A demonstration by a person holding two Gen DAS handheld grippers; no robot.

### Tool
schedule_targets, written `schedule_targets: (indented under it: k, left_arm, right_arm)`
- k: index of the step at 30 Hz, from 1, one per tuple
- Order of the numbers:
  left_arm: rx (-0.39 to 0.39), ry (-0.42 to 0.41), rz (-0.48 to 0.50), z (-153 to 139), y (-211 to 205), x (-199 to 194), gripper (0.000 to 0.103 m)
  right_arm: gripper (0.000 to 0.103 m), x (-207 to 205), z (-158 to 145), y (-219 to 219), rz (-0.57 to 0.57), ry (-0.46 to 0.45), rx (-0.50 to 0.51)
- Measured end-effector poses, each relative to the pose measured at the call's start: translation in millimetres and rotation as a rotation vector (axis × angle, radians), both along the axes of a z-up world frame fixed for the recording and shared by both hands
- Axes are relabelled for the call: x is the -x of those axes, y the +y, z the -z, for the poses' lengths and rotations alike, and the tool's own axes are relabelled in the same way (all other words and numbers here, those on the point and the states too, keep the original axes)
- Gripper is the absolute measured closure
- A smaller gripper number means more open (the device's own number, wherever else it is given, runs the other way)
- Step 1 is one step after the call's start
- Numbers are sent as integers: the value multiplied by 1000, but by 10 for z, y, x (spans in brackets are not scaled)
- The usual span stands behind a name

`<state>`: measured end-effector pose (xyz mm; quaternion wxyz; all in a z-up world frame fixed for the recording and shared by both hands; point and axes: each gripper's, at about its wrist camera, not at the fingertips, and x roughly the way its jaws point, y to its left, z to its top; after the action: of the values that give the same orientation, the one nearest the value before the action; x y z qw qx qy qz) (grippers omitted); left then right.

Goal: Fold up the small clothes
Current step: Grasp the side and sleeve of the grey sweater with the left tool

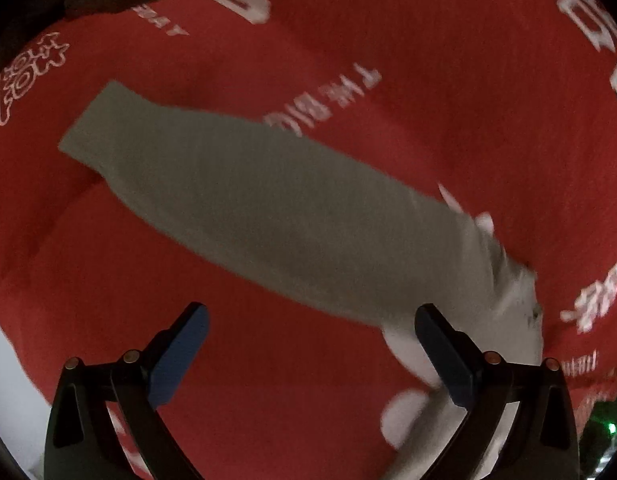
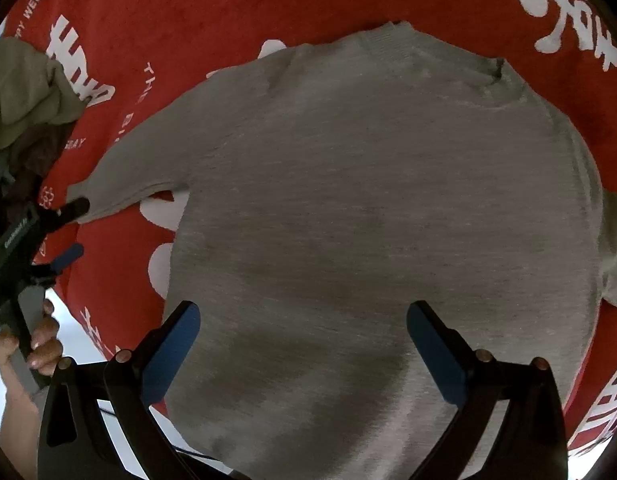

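With my left tool (image 1: 311,354) open above the grey sweater's sleeve (image 1: 244,204) and my right tool (image 2: 303,350) open over its body, I should pinch the cuff ahead-left squarely, then fold it inward.

Plain grey sweater (image 2: 380,216) on a red cloth (image 2: 188,12) printed with white lettering; blue-padded black fingers (image 2: 170,354)

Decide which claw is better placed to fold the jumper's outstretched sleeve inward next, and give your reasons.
Left. The left claw is open right at the cuff of the sleeve, which lies flat on the red cloth. The right claw hangs open over the jumper, away from that cuff.
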<state>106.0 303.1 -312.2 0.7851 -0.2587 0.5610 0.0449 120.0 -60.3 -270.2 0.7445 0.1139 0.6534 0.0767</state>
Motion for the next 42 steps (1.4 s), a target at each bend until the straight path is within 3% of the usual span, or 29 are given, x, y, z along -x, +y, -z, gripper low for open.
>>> schedule_targets:
  k: [3, 5, 14, 17, 20, 22, 23, 24, 25, 27, 28, 29, 31, 36, 39, 42]
  left_arm:
    - [115, 7, -76, 222, 270, -71, 0]
    - [162, -58, -115, 208, 380, -68, 0]
    - [397, -193, -222, 232, 538, -347, 0]
    - [299, -151, -222, 274, 548, -340, 0]
    - [269, -155, -230, 299, 596, -343, 2]
    - [178, -111, -220, 269, 559, -432, 19]
    - [119, -85, -201, 267, 524, -493, 44]
    - [72, -63, -175, 276, 491, -546, 87]
    - [56, -34, -138, 321, 459, -606, 94]
    - [40, -43, -112, 290, 422, -611, 94]
    - [35, -53, -92, 243, 396, -618, 94]
    - [29, -73, -70, 176, 353, -627, 94]
    - [16, -127, -5, -48, 175, -634, 94]
    - [-19, -245, 222, -631, -669, -677, 94]
    - [-27, -295, 368, -773, -1364, -757, 94]
    - [0, -288, 489, -726, -2197, -726, 94]
  right_arm:
    - [0, -19, -6, 57, 2, -10, -7]
    - [0, -36, -5, 94, 6, -16, -13]
    - [0, -97, 13, 233, 7, -21, -25]
    - [0, -116, -27, 291, -14, -33, -25]
    - [0, -133, -19, 351, -29, -32, -29]
    - [0, -148, -4, 390, -39, -30, -34]
    - [0, -155, 1, 406, -42, -31, -36]
    - [0, -161, 4, 424, -44, -34, -38]
    - [0, -169, 4, 440, -44, -35, -42]
    - [2, -164, -9, 442, -38, -39, -53]
    - [7, -157, -24, 431, -32, -41, -63]
    - [20, -143, -42, 407, -26, -42, -71]
    - [34, -114, -66, 342, -14, -38, -85]
    - [34, -10, -129, -34, 44, -48, -99]
    - [34, 29, -197, -308, 97, -68, -92]
    - [34, 92, -257, -667, 149, -94, -74]
